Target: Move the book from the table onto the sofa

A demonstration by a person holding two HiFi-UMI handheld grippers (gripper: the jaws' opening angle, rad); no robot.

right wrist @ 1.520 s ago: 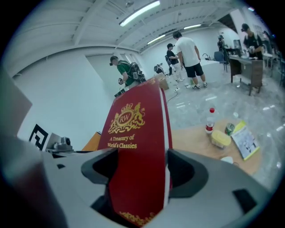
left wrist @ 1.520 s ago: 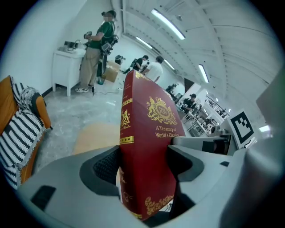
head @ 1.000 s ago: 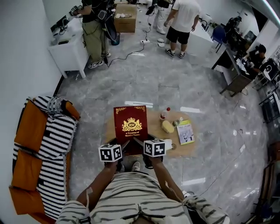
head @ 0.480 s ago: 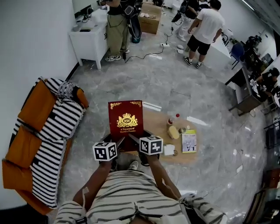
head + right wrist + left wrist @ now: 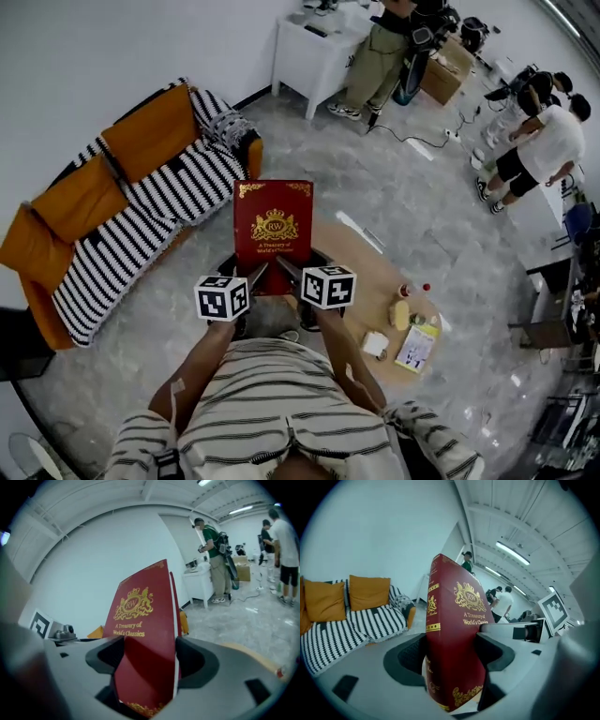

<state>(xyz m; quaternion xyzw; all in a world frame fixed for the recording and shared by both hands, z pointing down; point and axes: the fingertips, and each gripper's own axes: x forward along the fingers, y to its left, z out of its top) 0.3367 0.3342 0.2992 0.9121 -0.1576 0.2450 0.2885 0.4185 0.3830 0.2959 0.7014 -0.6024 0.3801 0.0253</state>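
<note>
Inside left claw [image 5: 452, 654], right claw [image 5: 148, 662]: book [image 5: 273, 225]

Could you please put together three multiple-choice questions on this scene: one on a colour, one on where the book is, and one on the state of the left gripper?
1. The cushions on the sofa are: A. orange; B. green; C. grey.
2. Of the table and the sofa, where is the book? A. flat on the table; B. lying on the sofa; C. on neither, held up by the left gripper and the right gripper.
3. The left gripper's jaws are: A. wide apart and empty; B. shut on the book; C. shut on nothing.

Answers: 1 A, the head view shows orange cushions. 2 C, both grippers clamp the book's near edge, and it rests on neither surface. 3 B, the left gripper view shows both jaws pressed against the book's covers.
</note>
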